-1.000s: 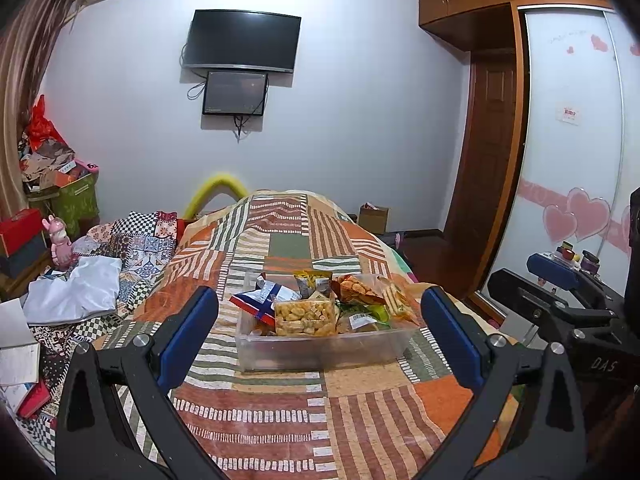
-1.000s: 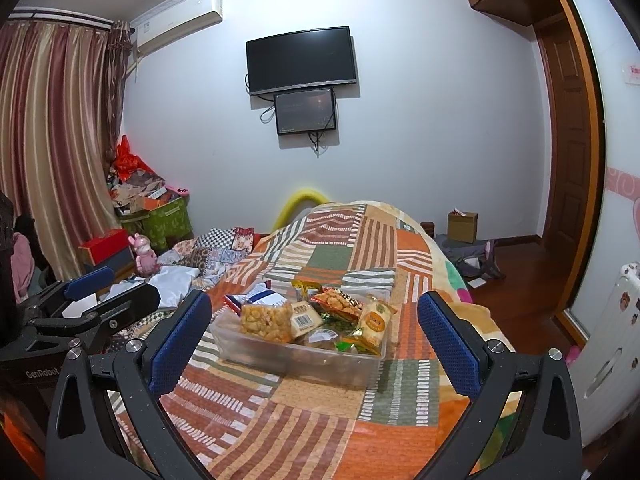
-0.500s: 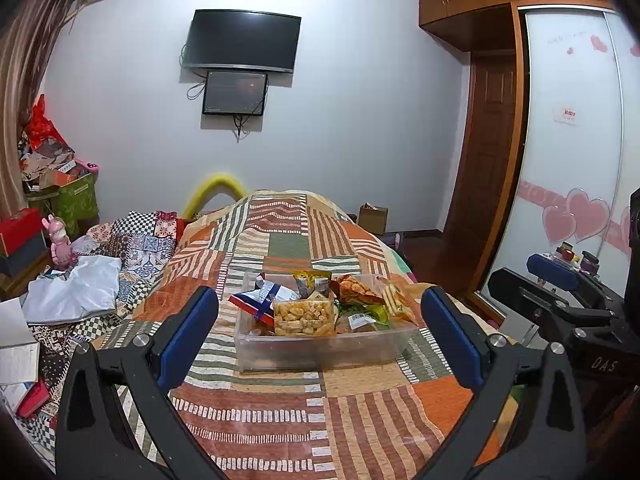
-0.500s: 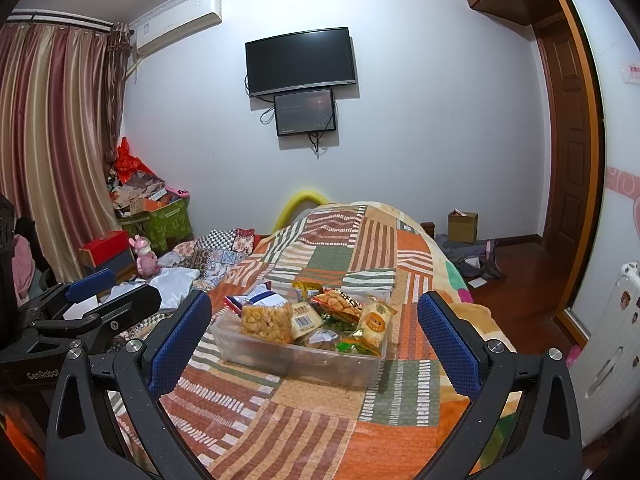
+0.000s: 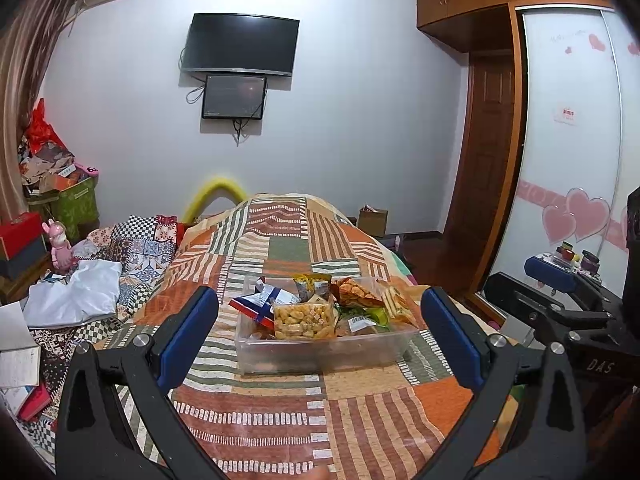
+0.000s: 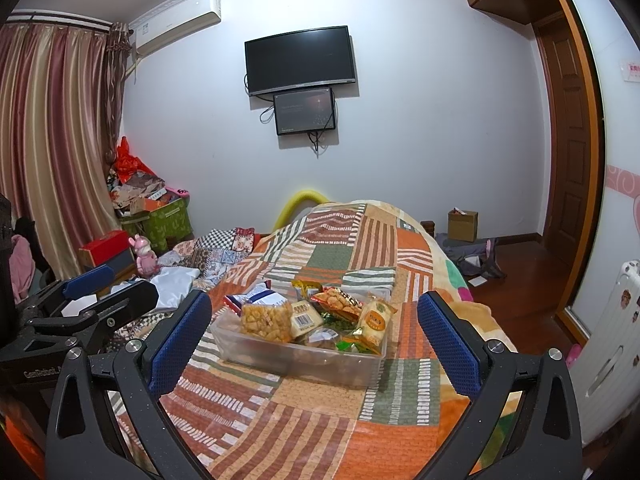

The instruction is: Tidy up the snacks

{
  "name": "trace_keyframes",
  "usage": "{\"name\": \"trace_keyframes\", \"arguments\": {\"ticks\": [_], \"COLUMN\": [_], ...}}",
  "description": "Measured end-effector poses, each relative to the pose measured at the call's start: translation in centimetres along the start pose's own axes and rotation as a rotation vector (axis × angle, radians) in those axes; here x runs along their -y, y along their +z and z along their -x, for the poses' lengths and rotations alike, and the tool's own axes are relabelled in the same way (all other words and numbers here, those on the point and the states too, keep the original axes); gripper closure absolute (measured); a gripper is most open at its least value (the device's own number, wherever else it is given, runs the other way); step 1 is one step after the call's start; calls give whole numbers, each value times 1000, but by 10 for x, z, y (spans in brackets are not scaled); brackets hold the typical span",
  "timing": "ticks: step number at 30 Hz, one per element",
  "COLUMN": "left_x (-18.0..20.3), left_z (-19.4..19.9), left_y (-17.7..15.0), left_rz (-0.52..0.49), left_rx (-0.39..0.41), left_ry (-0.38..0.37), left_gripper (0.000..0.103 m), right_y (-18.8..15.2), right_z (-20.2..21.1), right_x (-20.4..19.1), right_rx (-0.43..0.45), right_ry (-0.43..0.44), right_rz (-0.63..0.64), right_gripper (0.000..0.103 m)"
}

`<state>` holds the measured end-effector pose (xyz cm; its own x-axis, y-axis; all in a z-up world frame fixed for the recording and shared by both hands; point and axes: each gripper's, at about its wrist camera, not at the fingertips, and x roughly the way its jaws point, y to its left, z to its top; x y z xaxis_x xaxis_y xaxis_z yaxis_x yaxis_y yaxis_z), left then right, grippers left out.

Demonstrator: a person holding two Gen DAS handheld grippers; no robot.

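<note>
Almost nothing has moved over the last second: the left gripper (image 5: pixel 320 336) and right gripper (image 6: pixel 314 334) hover with jaws spread wide and empty. Ahead, framed between both pairs of jaws, the clear plastic bin (image 5: pixel 320 350) of heaped snack packets (image 6: pixel 266 322) sits on the soft patchwork bedspread (image 5: pixel 288 412). A careless reach could likely tip the bin or crush a packet.

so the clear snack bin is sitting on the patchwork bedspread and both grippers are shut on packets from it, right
Not quite. The clear snack bin does sit on the patchwork bedspread, but both wrist views show the left gripper and right gripper open and empty, short of the bin, with the packets lying inside it.
</note>
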<state>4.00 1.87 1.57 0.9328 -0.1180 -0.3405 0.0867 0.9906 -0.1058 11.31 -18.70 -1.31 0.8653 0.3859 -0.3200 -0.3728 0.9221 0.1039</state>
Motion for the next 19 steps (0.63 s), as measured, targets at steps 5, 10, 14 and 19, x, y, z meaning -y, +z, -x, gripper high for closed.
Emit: {"name": "trace_keyframes", "arguments": {"ticks": [5, 10, 14, 19], "left_x": [2, 0, 1, 1], "left_z": [0, -1, 0, 0], "left_y": [0, -1, -1, -1], "left_rz": [-5, 6, 0, 0], "left_rx": [4, 4, 6, 6], "left_ry": [10, 2, 5, 6], "left_gripper": [1, 0, 0, 0], "right_y": [0, -1, -1, -1], "right_z": [0, -1, -1, -1], "right_x": [0, 1, 2, 2], "right_rx": [2, -3, -5, -5], "right_ry": [1, 3, 5, 5], "right_rz": [-2, -5, -8, -7], "right_gripper": [0, 0, 0, 0]}}
